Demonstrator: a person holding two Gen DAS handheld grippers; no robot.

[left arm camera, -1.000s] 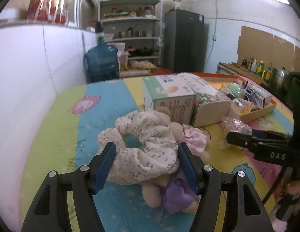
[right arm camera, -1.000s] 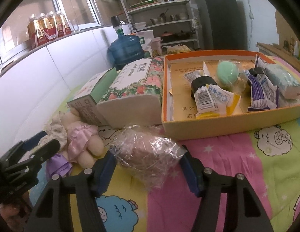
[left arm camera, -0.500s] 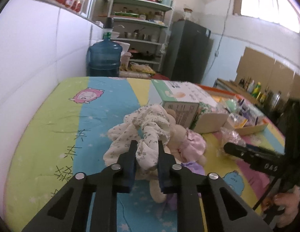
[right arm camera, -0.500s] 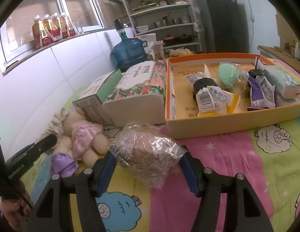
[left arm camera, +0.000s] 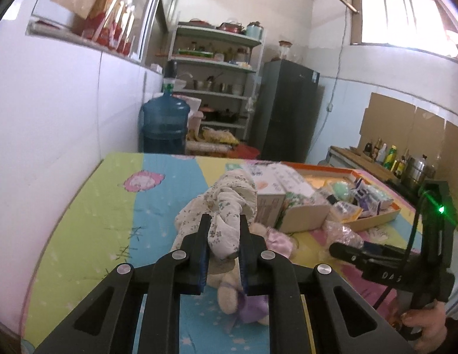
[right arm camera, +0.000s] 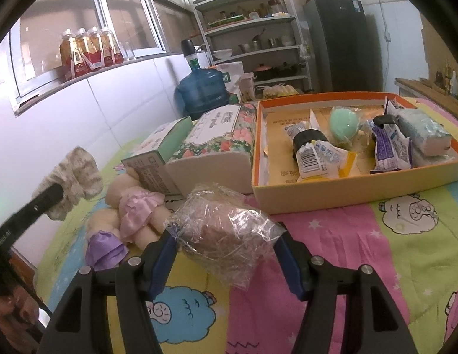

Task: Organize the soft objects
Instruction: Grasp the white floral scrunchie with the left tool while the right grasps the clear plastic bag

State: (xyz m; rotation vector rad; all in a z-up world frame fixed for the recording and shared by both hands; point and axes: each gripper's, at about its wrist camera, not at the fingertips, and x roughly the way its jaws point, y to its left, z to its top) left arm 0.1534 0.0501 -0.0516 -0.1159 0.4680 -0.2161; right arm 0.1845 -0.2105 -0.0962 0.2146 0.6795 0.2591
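Left gripper (left arm camera: 223, 237) around scrunchie (left arm camera: 229, 206) (pinched).

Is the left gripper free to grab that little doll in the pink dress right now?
Probably not: the left gripper is shut on the floral cloth, so it would have to drop that first. The doll itself lies uncovered just beneath.

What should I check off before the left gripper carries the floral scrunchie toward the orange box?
1. Left gripper pinched on the white floral fabric scrunchie: ok, cloth fills the gap between the pads.
2. Scrunchie clear of the cream plush doll in pink and purple skirts: ok in the right wrist view; it hangs above the doll.
3. Grip depth: cannot tell; only one fold is caught.
4. Room in the orange shallow cardboard box: ok, bare floor at its left end.
5. Right gripper closed on the crinkled clear plastic bag: cannot tell; the fingers flank the bag.
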